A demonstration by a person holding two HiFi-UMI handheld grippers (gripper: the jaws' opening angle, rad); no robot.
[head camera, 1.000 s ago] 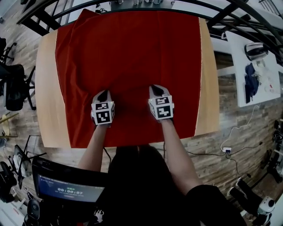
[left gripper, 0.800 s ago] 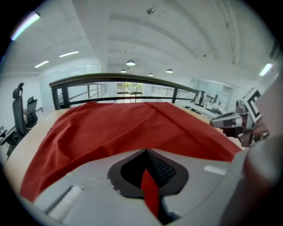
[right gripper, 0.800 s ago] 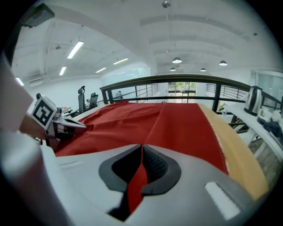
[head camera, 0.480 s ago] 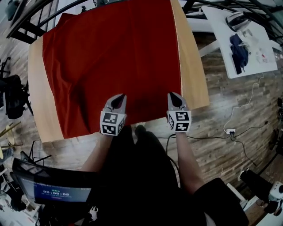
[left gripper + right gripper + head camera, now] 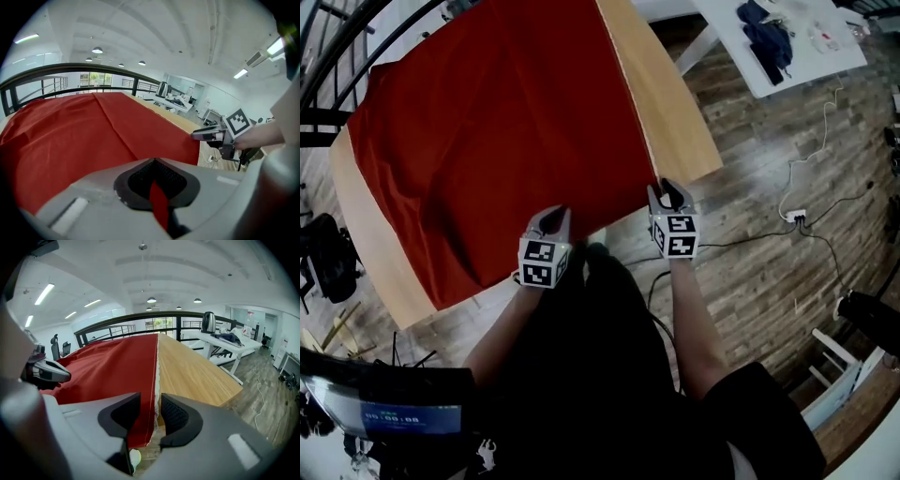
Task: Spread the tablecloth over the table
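Note:
A red tablecloth (image 5: 497, 131) covers most of the wooden table (image 5: 666, 103), leaving a bare strip along the right side. My left gripper (image 5: 555, 217) sits at the cloth's near edge. In the left gripper view it (image 5: 157, 187) is shut on a fold of red cloth (image 5: 70, 136). My right gripper (image 5: 667, 192) is at the cloth's near right corner. Its jaws have just been opening and now it (image 5: 150, 416) stands open. The lace-trimmed cloth edge (image 5: 152, 380) hangs loose between them, not pressed.
A white desk (image 5: 787, 37) with dark cloth and small items stands at the upper right. A black railing (image 5: 337, 56) runs past the table's far side. An office chair (image 5: 323, 253) is at the left, and a cable with a power strip (image 5: 797, 217) lies on the wood floor at the right.
Both grippers have drawn back from the middle of the cloth to the table's near edge. The right gripper's jaws have opened. The head view has swung, so the table now lies tilted.

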